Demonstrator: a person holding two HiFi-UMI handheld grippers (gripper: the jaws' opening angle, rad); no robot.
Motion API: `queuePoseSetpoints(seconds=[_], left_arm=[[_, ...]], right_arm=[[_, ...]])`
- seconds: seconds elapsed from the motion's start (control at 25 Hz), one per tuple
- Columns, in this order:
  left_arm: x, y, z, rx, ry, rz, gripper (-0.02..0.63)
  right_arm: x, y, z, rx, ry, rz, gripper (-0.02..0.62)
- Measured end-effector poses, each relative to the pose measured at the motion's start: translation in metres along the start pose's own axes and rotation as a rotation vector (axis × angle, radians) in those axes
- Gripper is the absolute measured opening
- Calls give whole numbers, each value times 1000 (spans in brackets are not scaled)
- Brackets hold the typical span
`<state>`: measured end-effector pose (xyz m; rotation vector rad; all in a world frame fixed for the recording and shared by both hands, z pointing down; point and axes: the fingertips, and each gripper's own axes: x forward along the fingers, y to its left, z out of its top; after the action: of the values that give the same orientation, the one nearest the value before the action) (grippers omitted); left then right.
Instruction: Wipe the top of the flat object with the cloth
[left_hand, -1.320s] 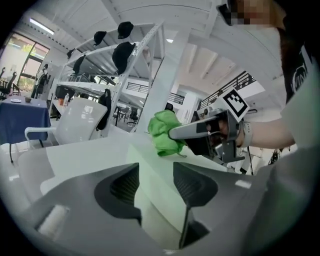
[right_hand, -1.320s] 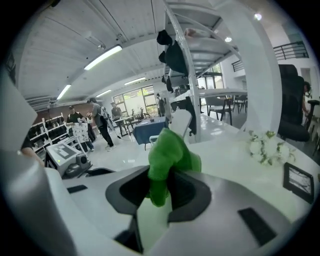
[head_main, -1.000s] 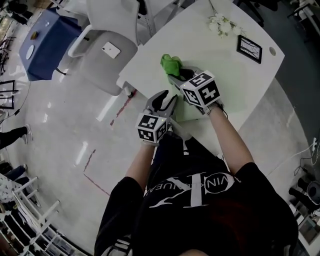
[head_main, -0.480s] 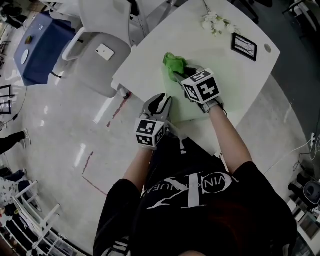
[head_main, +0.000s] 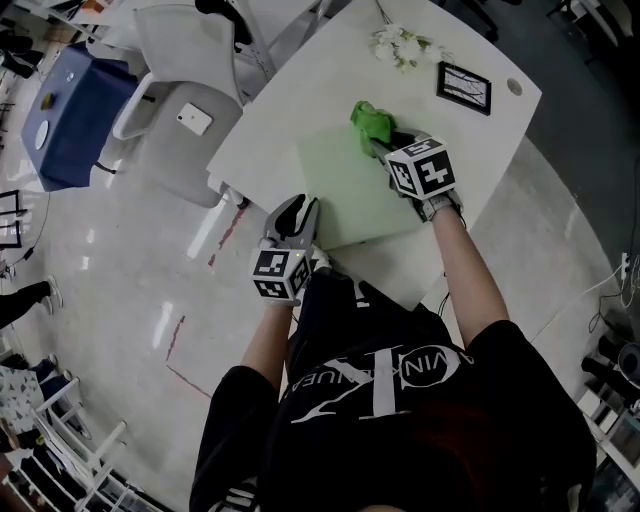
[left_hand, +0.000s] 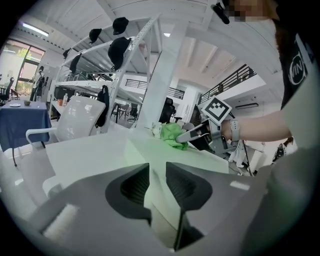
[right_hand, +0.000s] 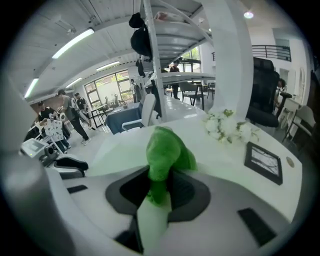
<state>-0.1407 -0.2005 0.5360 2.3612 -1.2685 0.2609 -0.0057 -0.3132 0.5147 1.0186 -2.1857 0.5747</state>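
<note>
The left gripper, its jaws having just been closing, pinches the left edge of the pale green mat on the white table; the right gripper clamps a bunched green cloth on the mat's far corner.

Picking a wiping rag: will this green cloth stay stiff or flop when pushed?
Probably floppy: the green cloth bunches in soft folds ahead of the right hand-held gripper clamped on it. Likely light: one small pinch holds the wad. Pushed over the pale green sheet, it may crumple.
</note>
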Motion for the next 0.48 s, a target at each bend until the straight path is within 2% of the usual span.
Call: queuePoseSetpoints(seconds=[0.48], left_arm=[[0,-1,3,-53,-19,51,112]], right_arm=[[-39,-87,-33,62,11,-130,102]])
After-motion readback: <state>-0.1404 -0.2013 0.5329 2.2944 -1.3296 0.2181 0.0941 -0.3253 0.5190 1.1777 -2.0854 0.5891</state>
